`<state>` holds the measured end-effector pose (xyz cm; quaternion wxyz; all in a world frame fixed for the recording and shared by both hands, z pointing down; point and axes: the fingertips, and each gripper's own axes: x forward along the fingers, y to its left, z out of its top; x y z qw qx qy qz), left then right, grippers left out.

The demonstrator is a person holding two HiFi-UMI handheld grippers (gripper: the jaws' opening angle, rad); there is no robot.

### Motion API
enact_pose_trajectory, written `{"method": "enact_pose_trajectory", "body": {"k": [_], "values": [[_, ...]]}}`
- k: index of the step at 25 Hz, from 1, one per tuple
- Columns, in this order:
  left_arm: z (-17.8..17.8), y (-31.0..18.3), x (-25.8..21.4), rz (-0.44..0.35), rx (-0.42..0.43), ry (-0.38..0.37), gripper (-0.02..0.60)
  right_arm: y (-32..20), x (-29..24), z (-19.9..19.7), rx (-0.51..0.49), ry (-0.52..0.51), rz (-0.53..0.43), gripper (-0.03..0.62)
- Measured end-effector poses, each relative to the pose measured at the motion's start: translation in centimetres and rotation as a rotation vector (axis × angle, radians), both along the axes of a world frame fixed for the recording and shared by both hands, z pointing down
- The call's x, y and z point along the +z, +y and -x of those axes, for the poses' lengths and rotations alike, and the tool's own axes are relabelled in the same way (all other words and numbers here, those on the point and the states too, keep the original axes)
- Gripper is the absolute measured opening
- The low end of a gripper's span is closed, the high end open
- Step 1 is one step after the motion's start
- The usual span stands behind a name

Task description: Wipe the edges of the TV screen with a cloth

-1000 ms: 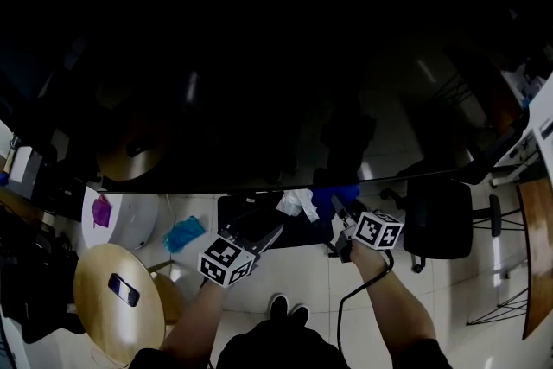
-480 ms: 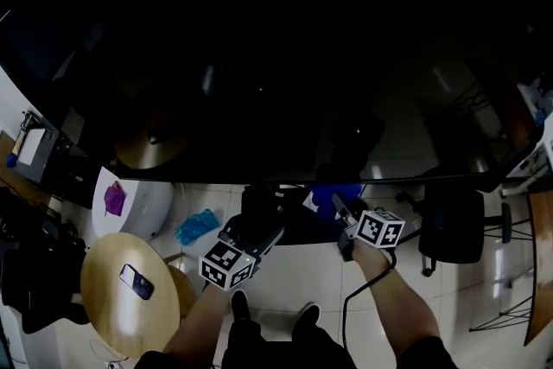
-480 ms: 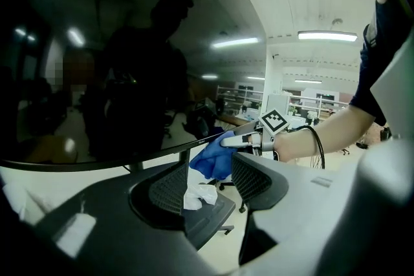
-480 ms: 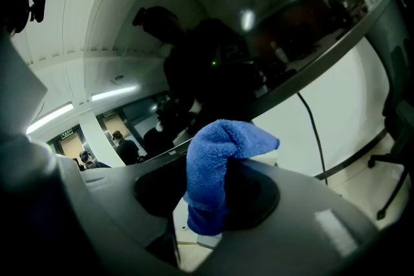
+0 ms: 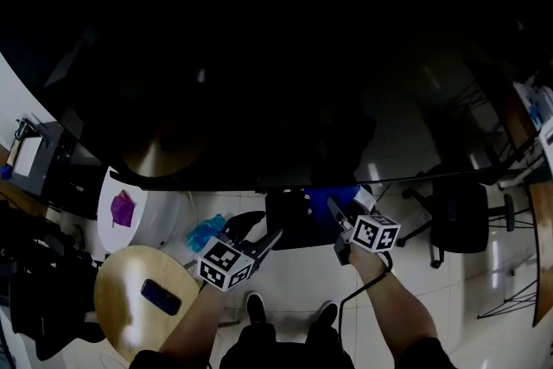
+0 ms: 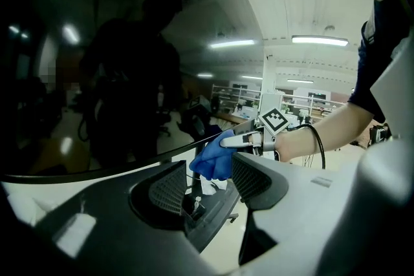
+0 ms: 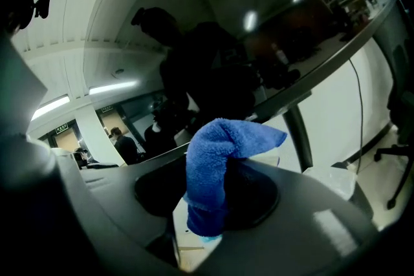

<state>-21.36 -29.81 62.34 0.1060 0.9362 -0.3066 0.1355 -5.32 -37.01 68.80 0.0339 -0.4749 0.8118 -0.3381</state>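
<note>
Cloth (image 5: 333,194) clenched in right gripper (image 5: 335,207), partly hidden behind TV edge (image 5: 216,185); left gripper (image 5: 257,231) jaws parted.

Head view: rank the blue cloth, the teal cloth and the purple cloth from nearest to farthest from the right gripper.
1. Blue cloth: clamped in the jaws of the right gripper, at the lower edge of the TV.
2. Teal cloth: further left, on the floor.
3. Purple cloth: farthest left, on the white stool.

One TV screen (image 5: 259,56), one cloth (image 7: 217,165), two claws (image 5: 259,235) (image 5: 342,210)
</note>
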Motion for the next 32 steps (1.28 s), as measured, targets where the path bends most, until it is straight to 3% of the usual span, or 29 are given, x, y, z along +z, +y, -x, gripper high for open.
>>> {"method": "enact_pose_trajectory", "body": {"k": [14,20,32], "values": [[14.3,-0.6,1.5,0.023,-0.110,0.032,0.204,-1.1,1.4,15.3,-0.120,-0.006,0.028,0.152],[20.9,-1.0,2.1,0.029,-0.192,0.043,0.204,-1.4,1.8,22.3,-0.190,0.006,0.044,0.152],[30.9,-0.9,3.3,0.030,-0.345,0.048,0.204,-1.5,1.9,34.2,-0.344,-0.010,0.066,0.152]]}}
